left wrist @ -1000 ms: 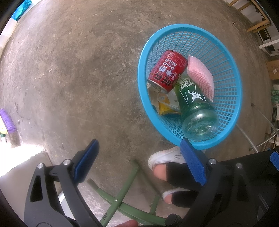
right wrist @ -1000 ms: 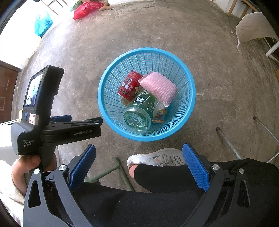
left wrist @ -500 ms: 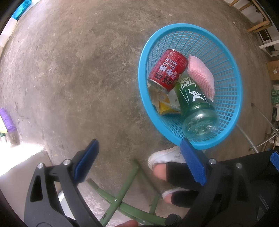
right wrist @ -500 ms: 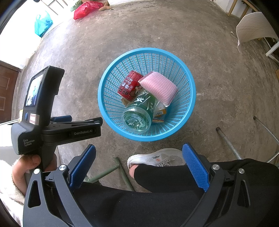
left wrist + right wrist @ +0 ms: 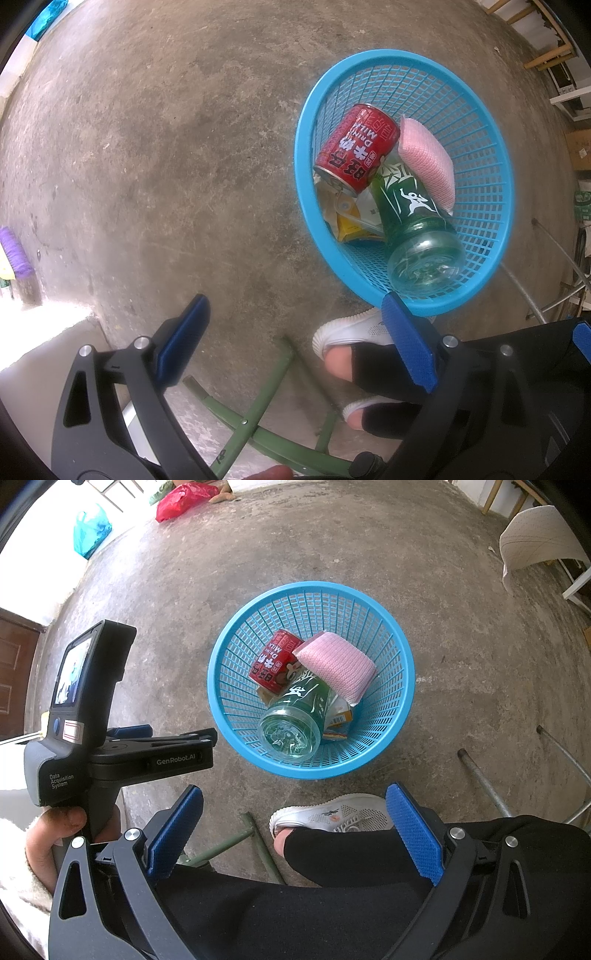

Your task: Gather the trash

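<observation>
A blue mesh basket (image 5: pixel 400 686) (image 5: pixel 495 155) stands on the concrete floor. Inside lie a red drink can (image 5: pixel 275 662) (image 5: pixel 356 147), a green plastic bottle (image 5: pixel 295 716) (image 5: pixel 413 218), a pink sponge (image 5: pixel 336 666) (image 5: pixel 428 164) and a yellow carton (image 5: pixel 351 225) underneath. My left gripper (image 5: pixel 295 343) is open and empty, held above the floor near the basket's near rim. My right gripper (image 5: pixel 293 830) is open and empty too, above a person's knee. The left gripper's body (image 5: pixel 110 746) shows in the right wrist view, held by a hand (image 5: pixel 55 834).
A person's leg in black trousers (image 5: pixel 351 893) and a white shoe (image 5: pixel 332 814) sit just short of the basket. Green metal legs (image 5: pixel 258 402) cross the floor below. A grey pipe (image 5: pixel 484 782), a white chair (image 5: pixel 535 542), red (image 5: pixel 184 498) and blue bags (image 5: pixel 90 528) lie further off.
</observation>
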